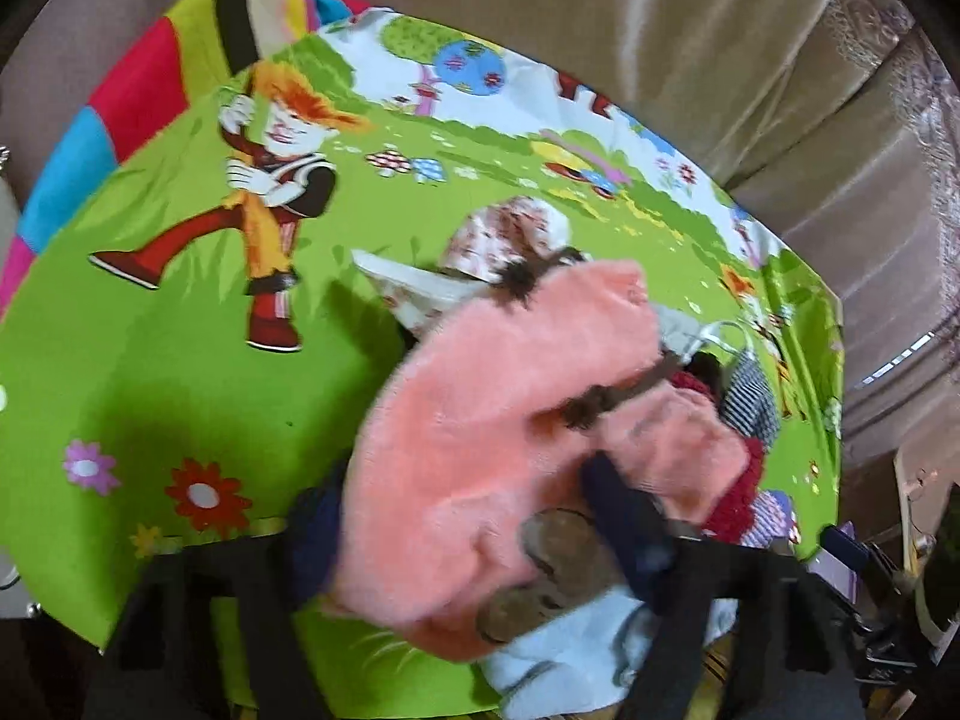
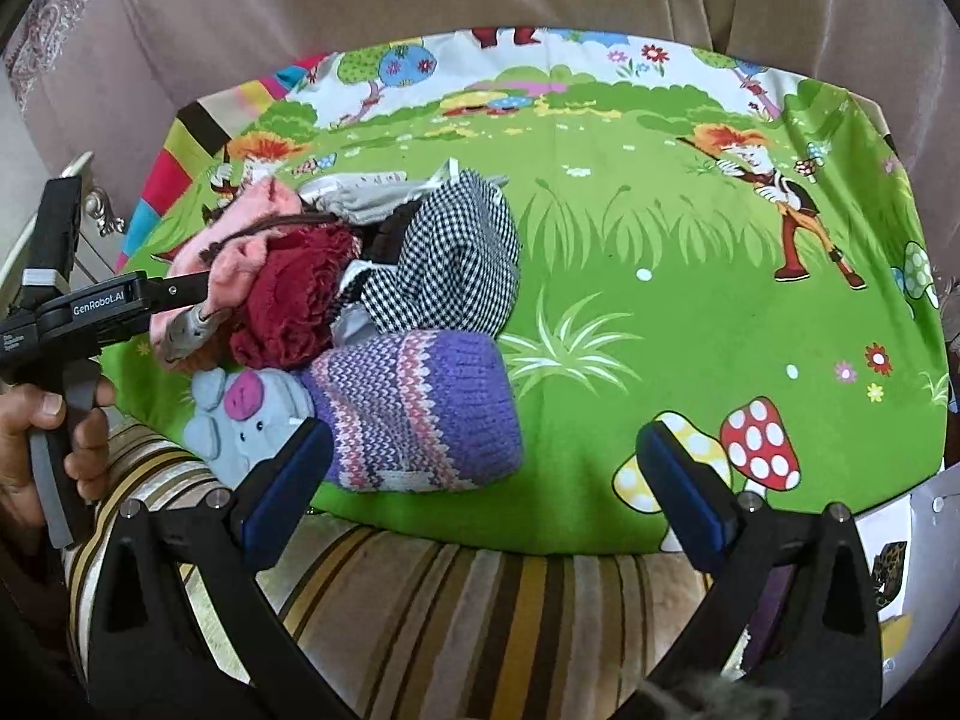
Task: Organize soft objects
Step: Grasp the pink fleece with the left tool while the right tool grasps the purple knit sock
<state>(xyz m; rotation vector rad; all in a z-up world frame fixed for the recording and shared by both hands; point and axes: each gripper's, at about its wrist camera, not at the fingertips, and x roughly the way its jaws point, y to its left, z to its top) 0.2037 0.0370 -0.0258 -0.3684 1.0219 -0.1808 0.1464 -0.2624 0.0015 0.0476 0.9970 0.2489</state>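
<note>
The left gripper [image 1: 474, 516] is clamped on the pink fluffy garment [image 1: 492, 420], held at the pile of soft items [image 2: 372, 276] on the green cartoon mat [image 2: 660, 300]. The right gripper [image 2: 480, 480] stands wide and empty, just right of the pile. Sorting appears barely begun: the checked cloth [image 2: 456, 252], red knit [image 2: 300, 300] and purple knit hat [image 2: 420, 408] remain heaped together. The blue pig toy [image 2: 246, 420] lies against the hat, crowding access.

A bright green cartoon-printed sheet [image 2: 660, 312] covered the surface, beige curtains [image 1: 690, 48] hung behind it, and a striped cushion [image 2: 468, 606] lay at the near edge.
</note>
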